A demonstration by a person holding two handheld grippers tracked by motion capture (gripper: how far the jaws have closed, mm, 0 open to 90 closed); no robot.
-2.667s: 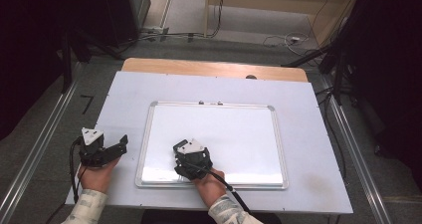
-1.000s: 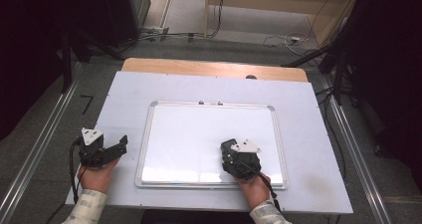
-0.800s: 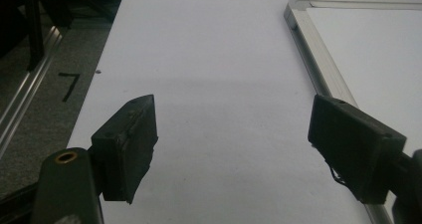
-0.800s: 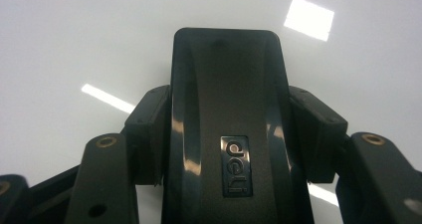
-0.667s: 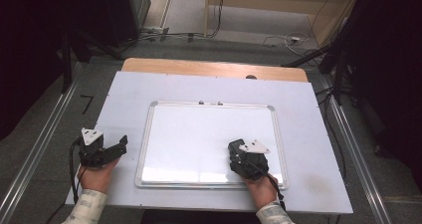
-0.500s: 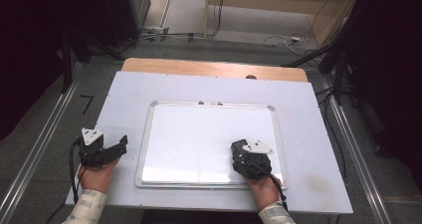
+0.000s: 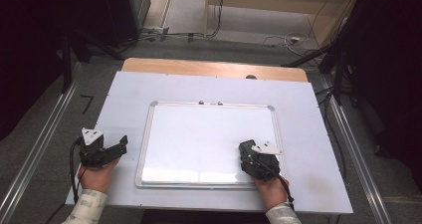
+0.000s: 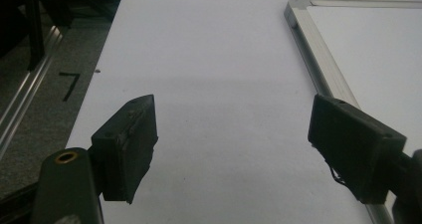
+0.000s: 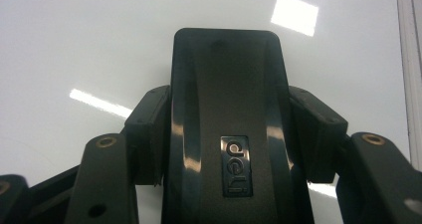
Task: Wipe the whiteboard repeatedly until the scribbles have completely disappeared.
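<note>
A white-surfaced whiteboard (image 7: pixel 209 134) with a silver frame lies flat in the middle of the table. My right gripper (image 7: pixel 247 153) rests on its lower right corner, shut on a black board eraser (image 9: pixel 226 109) marked "deli". The eraser sits flat against the whiteboard (image 9: pixel 74 35), with one jaw on each long side. My left gripper (image 7: pixel 118 145) lies on the table just left of the board and is open, with nothing between its fingers. In the left gripper view the gripper (image 8: pixel 231 129) points along the whiteboard's left frame edge (image 8: pixel 318 69).
The table (image 7: pixel 124 99) has a pale cover and a wooden strip (image 7: pixel 209 68) along its far edge. Metal rails (image 7: pixel 45 144) run along both sides, with grey floor and cables beyond. Two small clips (image 7: pixel 209 103) sit on the board's top frame.
My right gripper has slid to the right along the lower part of the whiteboard, from its lower middle to its lower right corner, with the eraser in it. The left gripper stayed still.
</note>
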